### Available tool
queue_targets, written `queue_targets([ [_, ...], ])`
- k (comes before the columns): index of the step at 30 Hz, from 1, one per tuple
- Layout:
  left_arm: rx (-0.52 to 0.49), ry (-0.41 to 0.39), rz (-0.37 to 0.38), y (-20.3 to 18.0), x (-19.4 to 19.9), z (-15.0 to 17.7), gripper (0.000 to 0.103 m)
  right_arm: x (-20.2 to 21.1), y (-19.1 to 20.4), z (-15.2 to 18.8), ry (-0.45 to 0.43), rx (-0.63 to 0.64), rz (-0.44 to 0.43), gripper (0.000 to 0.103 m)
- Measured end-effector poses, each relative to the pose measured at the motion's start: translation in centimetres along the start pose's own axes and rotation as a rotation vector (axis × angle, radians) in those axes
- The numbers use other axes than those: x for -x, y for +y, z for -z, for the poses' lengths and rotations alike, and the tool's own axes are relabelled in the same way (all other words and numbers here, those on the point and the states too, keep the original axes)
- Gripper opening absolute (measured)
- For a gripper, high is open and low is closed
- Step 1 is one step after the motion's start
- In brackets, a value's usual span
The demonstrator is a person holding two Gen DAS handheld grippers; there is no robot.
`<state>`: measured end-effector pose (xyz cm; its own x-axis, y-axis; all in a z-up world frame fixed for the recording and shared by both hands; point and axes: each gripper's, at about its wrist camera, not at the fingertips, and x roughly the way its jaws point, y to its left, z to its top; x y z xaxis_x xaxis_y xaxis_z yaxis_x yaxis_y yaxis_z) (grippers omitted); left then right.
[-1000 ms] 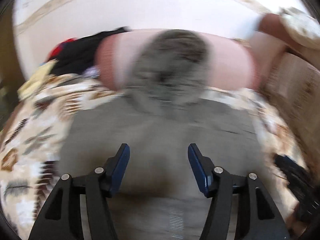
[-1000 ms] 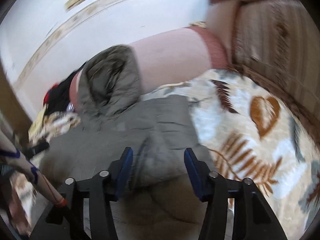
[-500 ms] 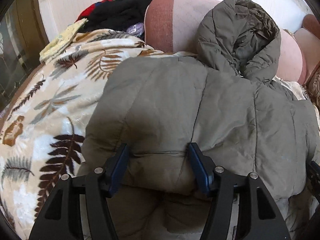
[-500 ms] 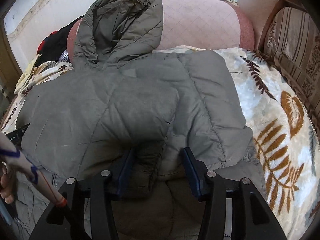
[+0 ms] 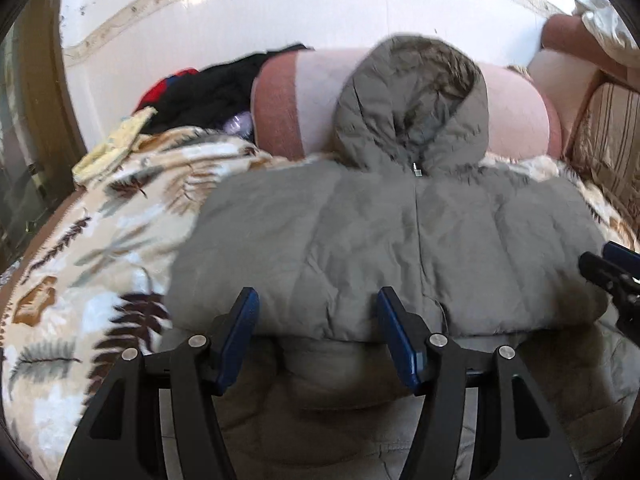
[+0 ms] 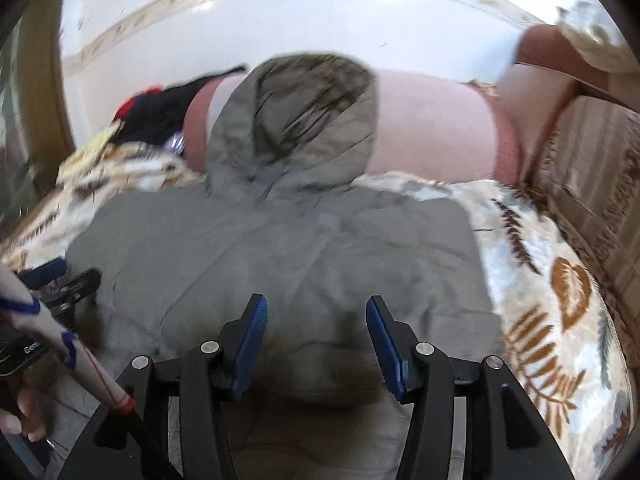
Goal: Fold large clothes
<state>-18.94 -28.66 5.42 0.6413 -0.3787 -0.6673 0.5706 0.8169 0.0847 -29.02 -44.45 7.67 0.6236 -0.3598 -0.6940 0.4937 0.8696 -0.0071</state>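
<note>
Folding the jacket [image 5: 400,240] bottom-up looks done; both tongs, left [image 5: 316,320] and right [image 6: 316,328], stand apart, empty, at 6 o'clock, needing a fresh grip.

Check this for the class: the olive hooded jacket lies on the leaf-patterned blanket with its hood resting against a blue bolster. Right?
Not quite: the bolster is pink, not blue, as the left wrist view shows. The olive hooded jacket does lie on the leaf-patterned blanket, its hood against that bolster.

A leaf-print blanket [image 5: 100,248] covers the bed, a pink bolster [image 5: 304,96] against the white wall [image 5: 280,12], dark clothes [image 5: 208,92] heaped beside it, a striped cushion [image 6: 592,184] opposite.
</note>
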Motion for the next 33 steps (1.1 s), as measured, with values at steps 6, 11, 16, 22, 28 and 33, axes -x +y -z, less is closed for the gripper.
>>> queue_targets([
  [6, 0.018, 0.046, 0.010, 0.3, -1.8, 0.6, 0.073, -3.3, 0.5, 1.3, 0.110, -0.004, -0.004, 0.058],
  [11, 0.020, 0.056, -0.007, 0.2, -2.5, 0.8, 0.075, -3.8, 1.8, 2.0, 0.103, 0.062, 0.052, 0.059],
  [16, 0.017, 0.051, -0.012, 0.1, -2.4, 0.9, 0.075, -3.7, 1.8, 2.3, 0.097, 0.068, 0.058, 0.060],
  [22, 0.011, 0.048, -0.022, 0.0, -2.4, 1.0, 0.075, -3.7, 1.9, 2.3, 0.096, 0.073, 0.057, 0.061],
  [28, 0.012, 0.048, -0.022, 0.0, -2.4, 0.9, 0.076, -3.7, 2.0, 2.3, 0.097, 0.077, 0.065, 0.061],
  [33, 0.009, 0.047, -0.026, 0.0, -2.4, 0.9, 0.076, -3.8, 2.3, 2.4, 0.094, 0.087, 0.080, 0.062],
])
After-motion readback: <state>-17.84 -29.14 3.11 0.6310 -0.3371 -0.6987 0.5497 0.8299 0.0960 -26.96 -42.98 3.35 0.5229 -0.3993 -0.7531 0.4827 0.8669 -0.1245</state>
